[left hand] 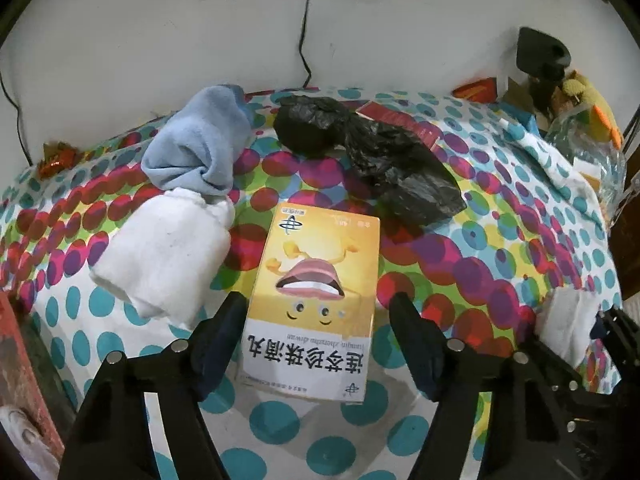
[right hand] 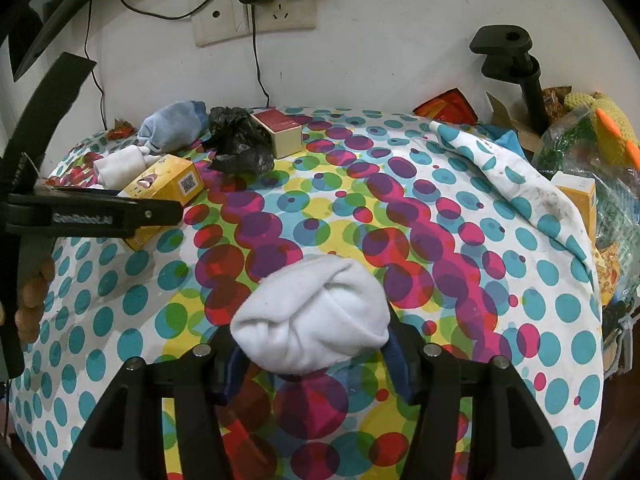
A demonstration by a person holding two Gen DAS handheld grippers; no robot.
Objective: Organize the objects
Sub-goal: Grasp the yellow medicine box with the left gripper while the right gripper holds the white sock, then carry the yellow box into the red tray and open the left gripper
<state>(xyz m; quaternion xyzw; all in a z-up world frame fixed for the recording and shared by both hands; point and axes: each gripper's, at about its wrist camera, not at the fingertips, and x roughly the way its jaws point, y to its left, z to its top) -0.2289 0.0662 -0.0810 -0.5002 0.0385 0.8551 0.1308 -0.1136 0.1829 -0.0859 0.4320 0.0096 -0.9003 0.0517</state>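
A yellow medicine box (left hand: 316,300) lies flat on the dotted tablecloth between the fingers of my left gripper (left hand: 318,320), which is open with a gap on each side of the box. The box also shows in the right wrist view (right hand: 164,192), partly behind the left gripper's finger (right hand: 100,216). My right gripper (right hand: 310,344) is shut on a white rolled sock (right hand: 312,316) just above the cloth. A second white sock (left hand: 164,256) and a light blue sock (left hand: 200,140) lie left of the box.
A crumpled black plastic bag (left hand: 360,148) lies behind the box, beside a red-topped box (right hand: 280,132). A black clamp stand (right hand: 516,68), a plastic bag and a knitted toy (right hand: 608,128) crowd the right edge. A wall socket with cables (right hand: 256,16) is behind the table.
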